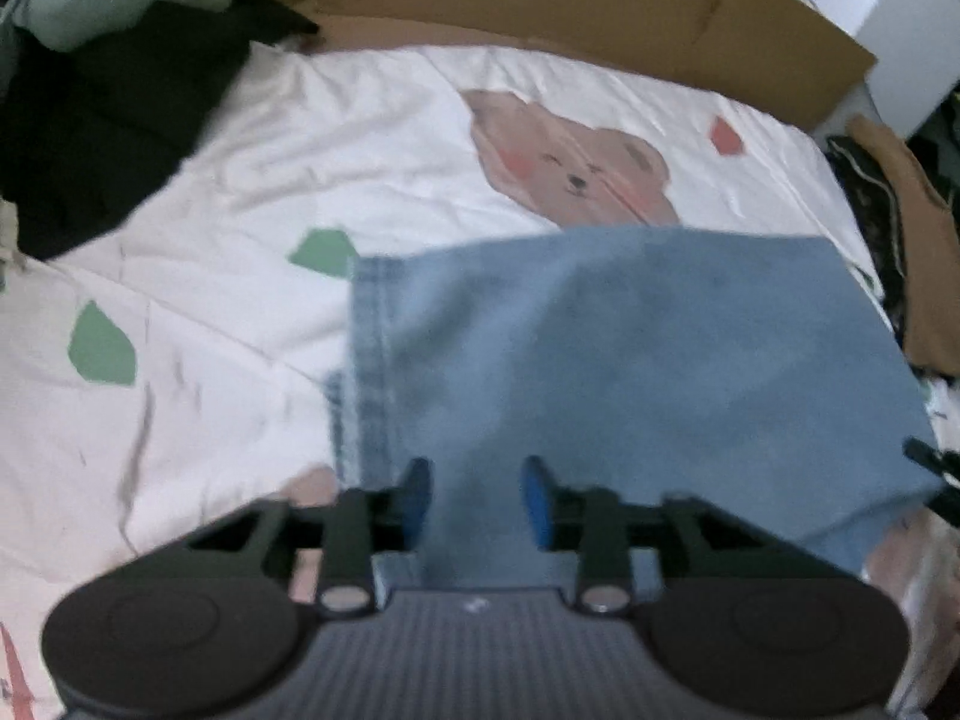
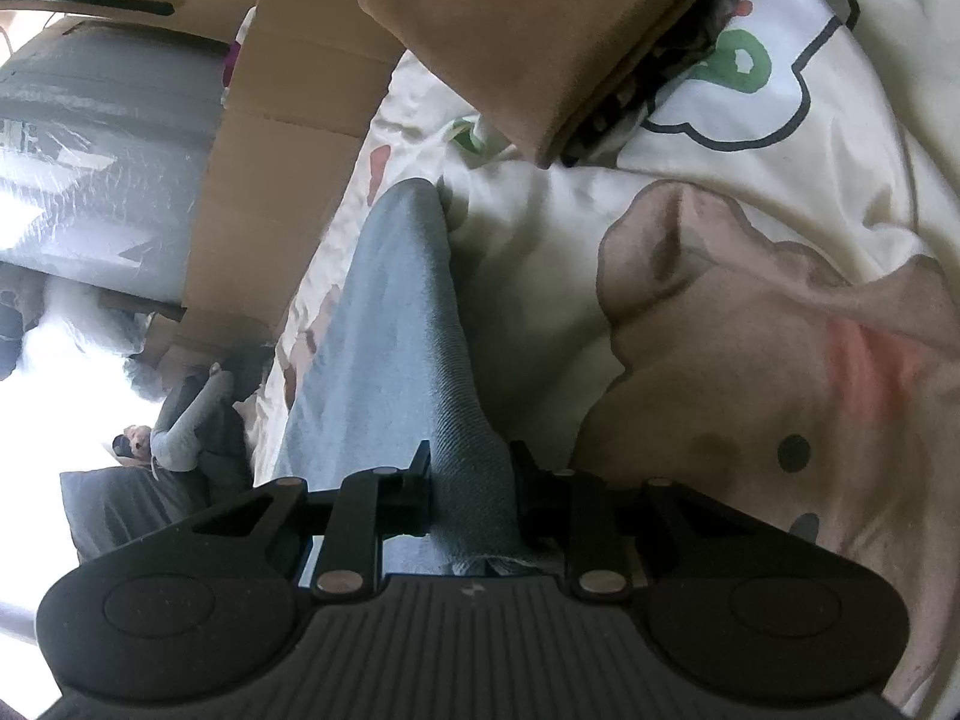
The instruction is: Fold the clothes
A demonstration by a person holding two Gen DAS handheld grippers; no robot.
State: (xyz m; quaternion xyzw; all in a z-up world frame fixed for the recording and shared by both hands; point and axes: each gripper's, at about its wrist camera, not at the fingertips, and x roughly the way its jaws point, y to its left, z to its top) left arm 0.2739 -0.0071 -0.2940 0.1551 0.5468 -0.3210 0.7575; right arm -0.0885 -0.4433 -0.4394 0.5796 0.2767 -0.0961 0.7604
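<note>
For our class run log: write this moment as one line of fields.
task: fold clothes | left gripper: open over jeans | right gripper: shut on jeans fold | surface: bear-print sheet

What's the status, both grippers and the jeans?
Left gripper open over jeans. Right gripper shut on jeans fold. Nothing in the way.

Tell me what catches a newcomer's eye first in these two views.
The blue jeans lie folded on the bear-print sheet, filling the lower right of the left view. The right gripper is clamped on a thick denim fold, while the left gripper stands open above the denim. A brown garment sits beyond.
</note>
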